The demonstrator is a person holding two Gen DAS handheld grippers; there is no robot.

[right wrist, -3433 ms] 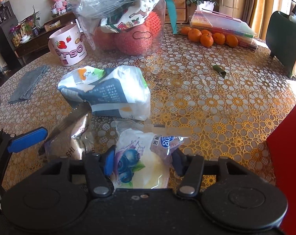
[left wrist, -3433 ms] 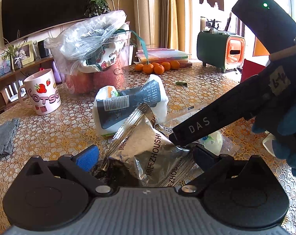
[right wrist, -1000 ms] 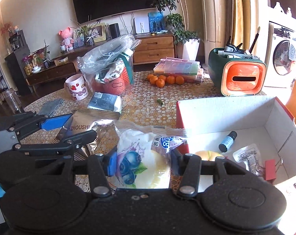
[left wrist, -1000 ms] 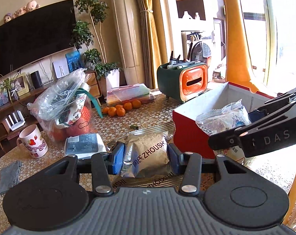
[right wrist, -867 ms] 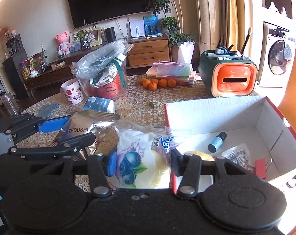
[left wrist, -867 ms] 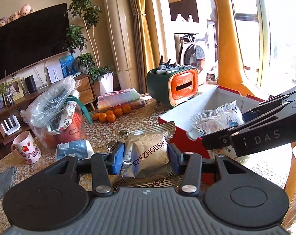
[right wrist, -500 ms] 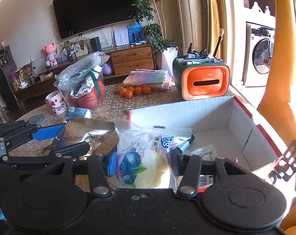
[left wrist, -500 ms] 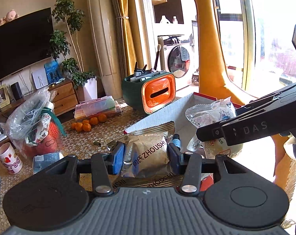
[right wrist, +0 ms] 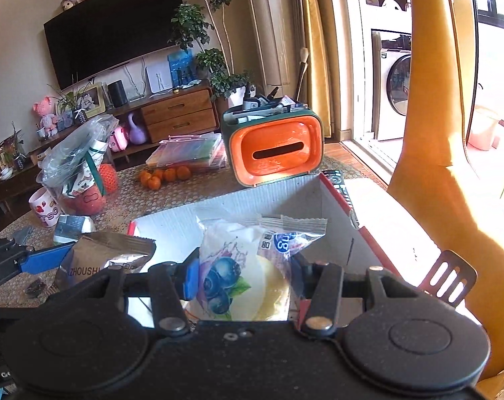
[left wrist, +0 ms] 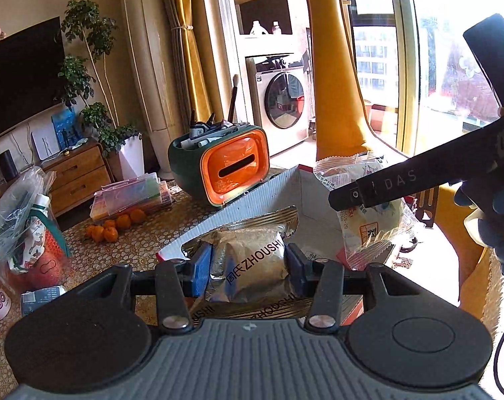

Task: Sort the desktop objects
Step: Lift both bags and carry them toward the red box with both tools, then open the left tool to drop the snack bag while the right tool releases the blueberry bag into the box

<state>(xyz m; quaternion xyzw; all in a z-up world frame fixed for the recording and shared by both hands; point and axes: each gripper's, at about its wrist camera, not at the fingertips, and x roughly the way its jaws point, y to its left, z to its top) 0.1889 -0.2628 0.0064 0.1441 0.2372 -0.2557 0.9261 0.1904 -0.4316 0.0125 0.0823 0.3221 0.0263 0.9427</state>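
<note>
Midway, I'd judge — the left gripper (left wrist: 248, 265) clamps the silver ZHOUSHI packet (left wrist: 252, 263) and the right gripper (right wrist: 245, 276) clamps the blueberry snack bag (right wrist: 241, 273), both held over the white box (right wrist: 338, 200); neither dropped yet, while a grey packet (right wrist: 72, 225) waits far left on the table.

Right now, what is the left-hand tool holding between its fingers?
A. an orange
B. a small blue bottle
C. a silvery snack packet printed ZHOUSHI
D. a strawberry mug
C: in the left wrist view the left gripper is shut on the silvery snack packet, its ZHOUSHI lettering showing between the blue pads, held above the red and white box.
</note>
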